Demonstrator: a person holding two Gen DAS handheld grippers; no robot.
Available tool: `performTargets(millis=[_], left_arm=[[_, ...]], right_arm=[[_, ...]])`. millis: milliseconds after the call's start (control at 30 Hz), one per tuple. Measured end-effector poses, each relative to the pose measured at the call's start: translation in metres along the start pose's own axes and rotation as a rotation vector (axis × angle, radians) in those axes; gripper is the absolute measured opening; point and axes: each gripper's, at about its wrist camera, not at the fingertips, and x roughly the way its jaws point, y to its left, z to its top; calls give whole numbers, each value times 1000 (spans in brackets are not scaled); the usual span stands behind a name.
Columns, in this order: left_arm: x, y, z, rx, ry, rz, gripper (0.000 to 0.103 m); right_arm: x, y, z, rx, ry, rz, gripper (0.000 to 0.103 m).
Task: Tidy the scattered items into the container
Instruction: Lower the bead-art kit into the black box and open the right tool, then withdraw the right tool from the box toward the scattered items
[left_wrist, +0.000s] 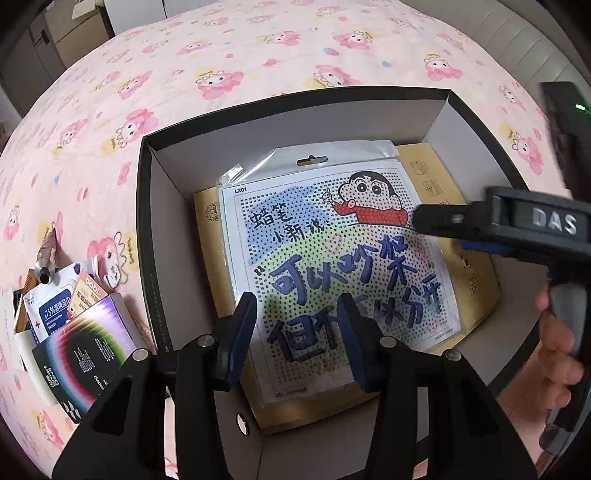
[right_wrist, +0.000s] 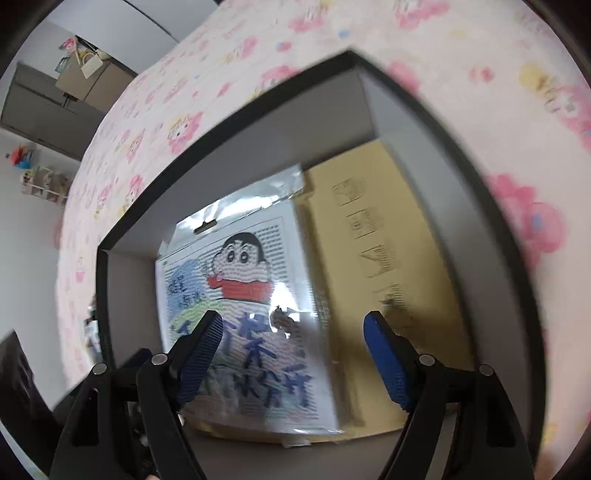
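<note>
Cardboard box (left_wrist: 147, 206) is my landmark. Left of it a pile (left_wrist: 70, 325) of light, stiff packs still waits; I'd pinch one by an edge. Inside lies a slippery bagged sheet (left_wrist: 332, 266). My left gripper (left_wrist: 299, 332) and right gripper (right_wrist: 291, 358) hang above it, jaws parted, empty.

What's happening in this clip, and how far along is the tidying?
A person with a handheld gripper in each hand is packing loose items into a black box on a pink patterned bedspread. A cartoon bead-art pack already lies flat inside on a yellow carton. The right gripper hovers over it, open and empty. The left gripper is also open and empty. A rainbow-printed box and wipe packets are outside the box.
</note>
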Motion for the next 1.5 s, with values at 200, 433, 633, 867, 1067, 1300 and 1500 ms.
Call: performTargets(millis=[200, 433, 633, 867, 1067, 1300, 1500], left_arm=[[3, 0, 0, 5, -9, 7, 46], [0, 3, -1, -22, -14, -15, 47], [-5, 5, -8, -25, -29, -33, 46], [-8, 0, -10, -24, -51, -70, 46], [-7, -2, -9, -25, -48, -43, 44], [-14, 0, -17, -56, -60, -71, 44], [-36, 3, -29, -75, -130, -67, 46]], right_arm=[[8, 12, -15, -67, 87, 68, 79], [-3, 25, -11, -173, 28, 3, 79], [-36, 8, -18, -179, -137, -254, 78], [-6, 28, -30, -227, -24, -176, 78], [9, 38, -30, -264, 67, -34, 79], [9, 45, -24, -299, 35, -55, 78], [-31, 53, -43, -338, -183, -262, 78]])
